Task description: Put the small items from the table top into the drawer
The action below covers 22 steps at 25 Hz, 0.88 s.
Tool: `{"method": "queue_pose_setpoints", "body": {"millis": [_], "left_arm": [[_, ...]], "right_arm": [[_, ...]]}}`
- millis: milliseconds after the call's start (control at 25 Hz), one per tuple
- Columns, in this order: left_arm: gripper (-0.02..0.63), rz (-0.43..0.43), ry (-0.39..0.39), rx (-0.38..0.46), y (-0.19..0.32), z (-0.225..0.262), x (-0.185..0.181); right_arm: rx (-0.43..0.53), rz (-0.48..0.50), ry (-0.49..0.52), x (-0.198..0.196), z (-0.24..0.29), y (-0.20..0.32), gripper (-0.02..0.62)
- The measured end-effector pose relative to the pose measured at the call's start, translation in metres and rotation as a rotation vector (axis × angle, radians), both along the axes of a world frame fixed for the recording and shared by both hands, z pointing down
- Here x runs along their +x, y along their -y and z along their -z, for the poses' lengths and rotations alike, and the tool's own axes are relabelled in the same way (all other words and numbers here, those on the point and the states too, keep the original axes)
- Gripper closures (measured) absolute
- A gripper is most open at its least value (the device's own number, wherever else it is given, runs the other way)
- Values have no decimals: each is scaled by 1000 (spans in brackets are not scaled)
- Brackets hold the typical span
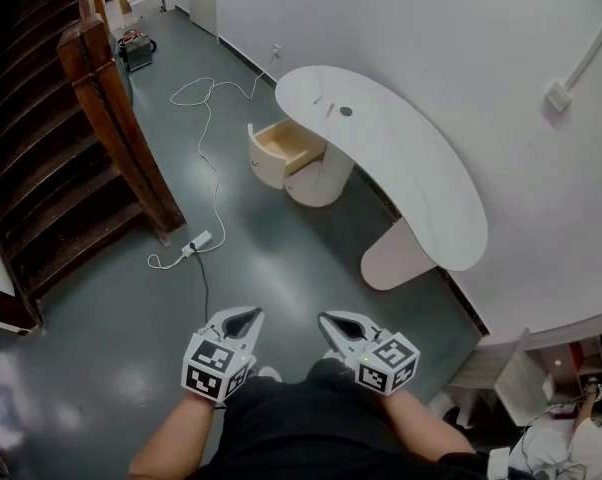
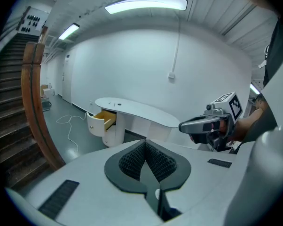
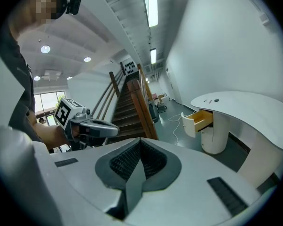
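Looking down from the head view, the grey floor [image 1: 281, 258] is the biggest thing. A brown wooden staircase [image 1: 51, 148] climbs up at 10 o'clock. A long white table [image 1: 411, 168] with a curved top stands by the wall at 1 o'clock. At the table's left end, near 12 o'clock, the drawer [image 1: 281, 148] is pulled open, and its inside looks yellow-brown. I cannot tell if anything lies in it.

Down at 6 o'clock, close to the person, are the two claws. The left gripper [image 1: 249, 314] is at 7 o'clock and the right gripper [image 1: 327, 319] is at 5 o'clock, side by side but apart. Each one is clenched tight with nothing inside it. Both are far from the table.

A thin white cable [image 1: 213, 168] runs across the floor to a white power strip [image 1: 199, 240] at 9 o'clock.

The small items sit on the table top, just above the open drawer. One is a dark round thing [image 1: 345, 111]. Next to it, at its 9 o'clock, is a thin little stick [image 1: 331, 114]. They are too small to name.
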<state>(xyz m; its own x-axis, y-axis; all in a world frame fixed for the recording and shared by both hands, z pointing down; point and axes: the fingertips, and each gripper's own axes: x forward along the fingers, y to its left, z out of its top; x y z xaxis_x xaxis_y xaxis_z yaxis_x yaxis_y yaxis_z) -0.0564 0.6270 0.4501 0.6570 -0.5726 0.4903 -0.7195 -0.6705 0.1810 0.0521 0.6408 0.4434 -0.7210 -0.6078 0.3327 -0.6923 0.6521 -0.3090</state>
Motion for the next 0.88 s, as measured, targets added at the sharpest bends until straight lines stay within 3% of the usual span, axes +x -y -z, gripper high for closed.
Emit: {"method": "queue_pose_setpoints", "body": {"millis": [440,880], "left_arm": [[592,-4,-22,5,40,-2,8],[592,39,-26,14,159,9,40]], "right_arm": [[11,-11,0,5,2,41,591],[40,8,22,37,13,170,591]]}}
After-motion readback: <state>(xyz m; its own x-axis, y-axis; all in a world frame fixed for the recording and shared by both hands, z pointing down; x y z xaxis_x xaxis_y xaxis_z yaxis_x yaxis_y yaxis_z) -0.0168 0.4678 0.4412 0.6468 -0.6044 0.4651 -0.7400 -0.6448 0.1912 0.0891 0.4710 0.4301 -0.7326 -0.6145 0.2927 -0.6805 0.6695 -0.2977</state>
